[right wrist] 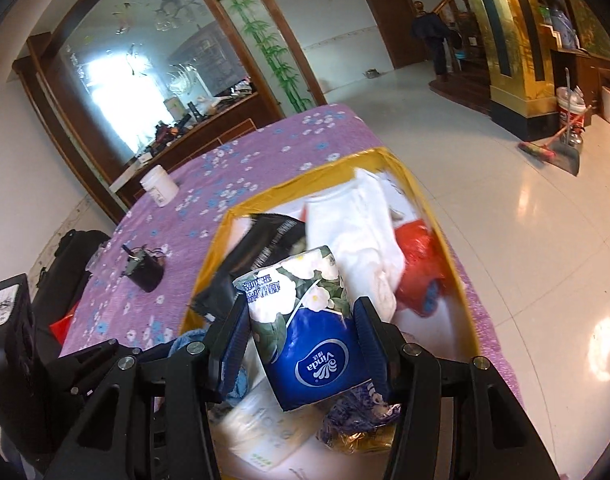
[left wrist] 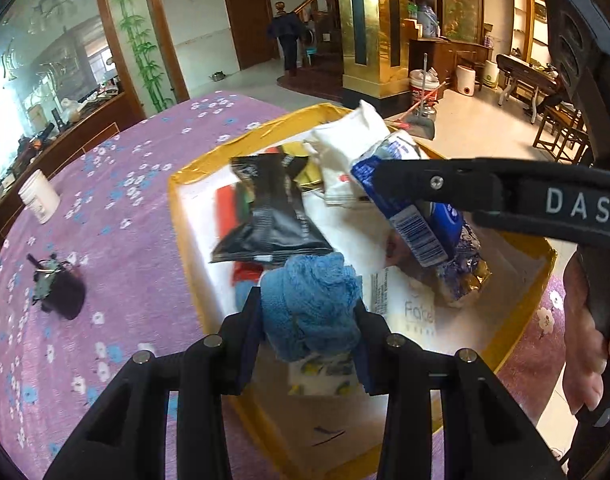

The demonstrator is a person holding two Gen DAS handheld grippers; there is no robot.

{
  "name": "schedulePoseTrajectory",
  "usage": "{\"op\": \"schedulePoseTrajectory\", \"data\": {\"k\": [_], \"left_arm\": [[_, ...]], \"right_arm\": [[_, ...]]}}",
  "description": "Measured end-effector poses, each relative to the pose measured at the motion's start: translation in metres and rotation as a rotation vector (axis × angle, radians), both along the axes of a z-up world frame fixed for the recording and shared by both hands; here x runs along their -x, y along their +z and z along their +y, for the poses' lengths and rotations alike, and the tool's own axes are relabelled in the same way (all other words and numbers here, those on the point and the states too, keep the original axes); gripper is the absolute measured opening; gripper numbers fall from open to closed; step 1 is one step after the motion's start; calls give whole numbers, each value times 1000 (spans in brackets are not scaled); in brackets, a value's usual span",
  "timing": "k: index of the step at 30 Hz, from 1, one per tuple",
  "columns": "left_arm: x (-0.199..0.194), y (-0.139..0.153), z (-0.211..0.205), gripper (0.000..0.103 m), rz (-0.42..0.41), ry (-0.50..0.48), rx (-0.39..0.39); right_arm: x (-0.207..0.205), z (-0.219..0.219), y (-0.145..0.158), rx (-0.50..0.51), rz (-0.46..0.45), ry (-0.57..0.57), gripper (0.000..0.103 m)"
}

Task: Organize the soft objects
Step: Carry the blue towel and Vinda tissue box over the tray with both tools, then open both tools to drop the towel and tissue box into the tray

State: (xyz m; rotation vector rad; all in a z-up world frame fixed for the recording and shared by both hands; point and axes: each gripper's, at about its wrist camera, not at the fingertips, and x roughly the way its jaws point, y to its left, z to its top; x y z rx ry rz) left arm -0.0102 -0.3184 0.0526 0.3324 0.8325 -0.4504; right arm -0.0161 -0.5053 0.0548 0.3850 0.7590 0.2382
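My left gripper (left wrist: 307, 312) is shut on a crumpled blue cloth (left wrist: 311, 300) and holds it over the yellow-rimmed box (left wrist: 193, 172). My right gripper (right wrist: 301, 324) is shut on a blue and white Vinda tissue pack (right wrist: 305, 320) above the same box (right wrist: 241, 210); that pack also shows in the left wrist view (left wrist: 409, 200), under the right gripper's finger (left wrist: 445, 180). The box holds a black snack bag (left wrist: 269, 216), a white soft pack (left wrist: 353, 148), a purple and gold bag (left wrist: 465, 272), a Facial tissue pack (right wrist: 265, 428) and a red bag (right wrist: 419, 264).
The box sits on a table with a purple flowered cloth (left wrist: 117, 200). On it stand a white jar (left wrist: 39, 196) and a small black pouch with keys (left wrist: 59, 288). The table edge is close on the right, with tiled floor (right wrist: 525, 240) beyond. A broom and dustpan (right wrist: 553, 148) lie far off.
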Motion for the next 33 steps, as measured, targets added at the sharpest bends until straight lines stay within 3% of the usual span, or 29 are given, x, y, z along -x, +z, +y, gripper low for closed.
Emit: {"op": "schedulePoseTrajectory", "data": {"k": [14,25,33], "left_arm": [[-4,-10,-8,41,-61,11,29],[8,-6,-7,56,-120,23,19],[17,-1,-6,59,-151,11,7]], "right_arm": [[-14,5,-14,45,35,-5,56],[-8,15,-11,102,21,-9,59],[2,19,-1,110,4,-10,59]]}}
